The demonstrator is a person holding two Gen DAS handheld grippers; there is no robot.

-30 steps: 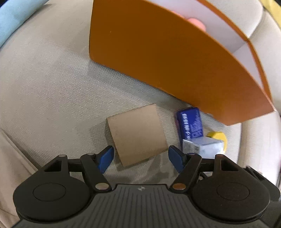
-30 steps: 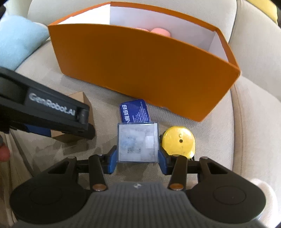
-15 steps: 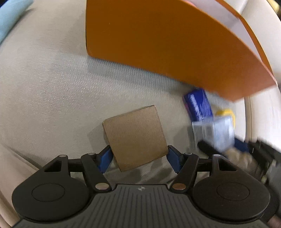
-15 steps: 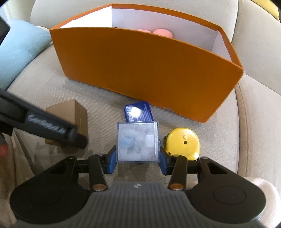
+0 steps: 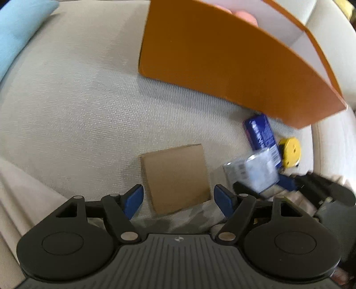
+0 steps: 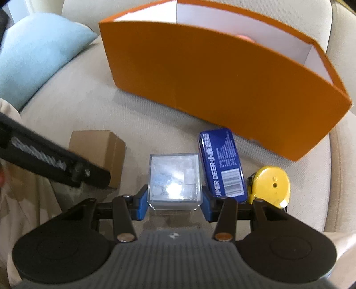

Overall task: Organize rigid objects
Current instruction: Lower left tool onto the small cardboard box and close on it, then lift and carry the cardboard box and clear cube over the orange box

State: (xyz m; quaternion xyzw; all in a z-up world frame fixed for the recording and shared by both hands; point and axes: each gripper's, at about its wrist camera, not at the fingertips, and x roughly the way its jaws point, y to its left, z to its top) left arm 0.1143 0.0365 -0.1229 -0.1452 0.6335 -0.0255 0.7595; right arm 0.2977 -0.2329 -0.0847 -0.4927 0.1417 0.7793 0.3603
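Note:
A brown cardboard box [image 5: 175,175] rests on the beige sofa seat between the blue pads of my left gripper [image 5: 178,201]. Its jaws are opening, and a small gap shows on each side of the box. My right gripper [image 6: 174,205] is shut on a clear plastic cube [image 6: 174,180], which the left wrist view blurs [image 5: 251,173]. Right of the cube lie a blue tin [image 6: 222,166] and a yellow tape measure [image 6: 271,184]. Behind them stands the open orange box [image 6: 211,77], with something pink [image 5: 244,15] inside.
A light blue cushion [image 6: 37,51] lies at the far left of the sofa. The left gripper's black body [image 6: 55,162] crosses the right wrist view, covering part of the cardboard box [image 6: 98,142]. Bare seat fabric spreads left of the orange box [image 5: 222,62].
My left gripper has slid forward so the cardboard box sits between its pads. The right gripper has rolled and shifted with the clear cube; the blue tin now lies beside the cube, not behind it.

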